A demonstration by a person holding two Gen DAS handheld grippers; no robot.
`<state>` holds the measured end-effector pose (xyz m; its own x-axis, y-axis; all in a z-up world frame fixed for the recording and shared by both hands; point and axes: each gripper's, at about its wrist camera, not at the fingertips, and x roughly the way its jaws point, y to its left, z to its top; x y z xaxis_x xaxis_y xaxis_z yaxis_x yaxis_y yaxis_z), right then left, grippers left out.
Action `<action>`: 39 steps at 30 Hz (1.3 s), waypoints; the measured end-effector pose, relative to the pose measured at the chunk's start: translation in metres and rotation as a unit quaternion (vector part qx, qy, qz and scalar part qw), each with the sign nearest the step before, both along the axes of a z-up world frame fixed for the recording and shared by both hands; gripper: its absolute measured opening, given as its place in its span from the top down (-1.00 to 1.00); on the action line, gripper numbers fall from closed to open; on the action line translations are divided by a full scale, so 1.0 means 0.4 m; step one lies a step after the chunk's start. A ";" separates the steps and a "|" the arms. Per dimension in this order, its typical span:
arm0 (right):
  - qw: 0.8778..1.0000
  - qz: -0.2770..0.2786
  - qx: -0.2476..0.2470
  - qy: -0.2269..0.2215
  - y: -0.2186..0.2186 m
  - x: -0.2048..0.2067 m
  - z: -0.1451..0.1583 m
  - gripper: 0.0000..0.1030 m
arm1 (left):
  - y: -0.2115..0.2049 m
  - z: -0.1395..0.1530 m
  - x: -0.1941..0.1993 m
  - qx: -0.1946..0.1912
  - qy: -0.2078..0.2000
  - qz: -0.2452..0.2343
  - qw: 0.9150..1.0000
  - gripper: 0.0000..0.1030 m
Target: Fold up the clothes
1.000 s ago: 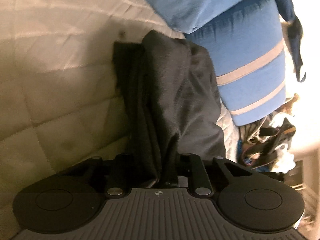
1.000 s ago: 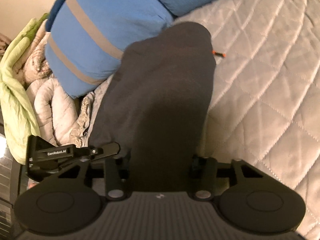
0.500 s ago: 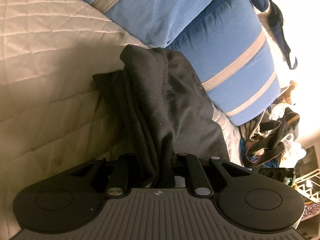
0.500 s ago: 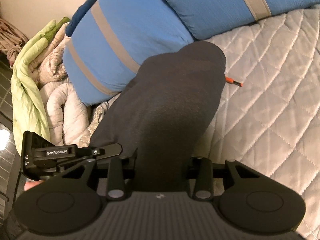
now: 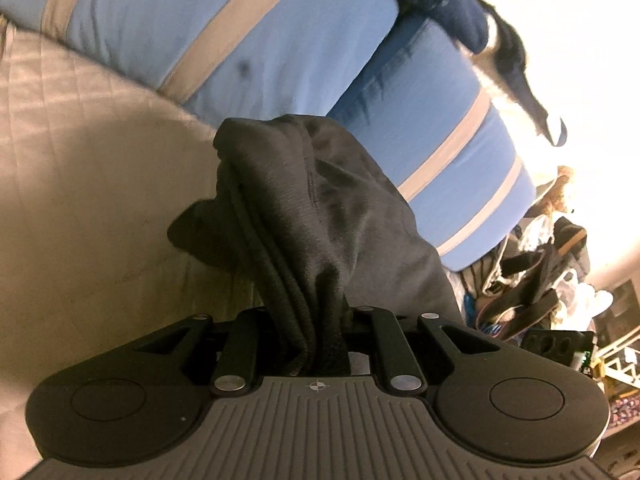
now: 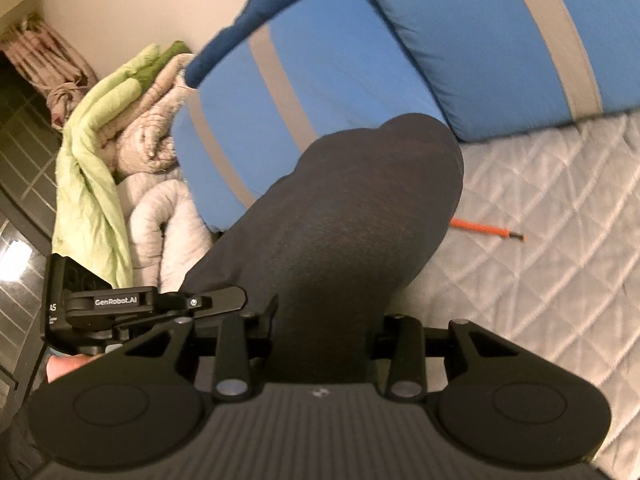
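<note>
left gripper [image 5: 316,344] clenched on dark garment [image 5: 320,216] | right gripper [image 6: 320,344] grasping same garment [image 6: 352,216] | striped blue pillows [image 6: 460,52] ahead of both

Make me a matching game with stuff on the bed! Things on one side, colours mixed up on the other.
Things:
1. garment
2. pillow
3. pen
4. blanket

Colours:
A. orange
B. light green
C. dark grey
D. blue with grey stripes

Pairs: 1-C, 2-D, 3-A, 4-B
</note>
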<state>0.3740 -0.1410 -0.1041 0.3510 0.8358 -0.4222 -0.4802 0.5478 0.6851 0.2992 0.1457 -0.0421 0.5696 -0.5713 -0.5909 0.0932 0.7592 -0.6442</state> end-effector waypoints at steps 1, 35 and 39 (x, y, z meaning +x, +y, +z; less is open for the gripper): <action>1.000 0.002 0.002 -0.005 0.008 -0.001 0.015 0.26 | 0.008 0.016 -0.003 0.002 -0.005 0.001 1.000 0.71; 0.985 0.016 -0.160 -0.055 0.453 -0.068 0.120 -1.00 | 0.504 0.024 -0.084 0.189 0.034 0.224 0.956 -0.55; 0.984 0.026 -0.167 -0.057 0.427 -0.074 0.114 -1.00 | 0.489 0.013 -0.096 0.198 0.033 0.221 0.954 -0.56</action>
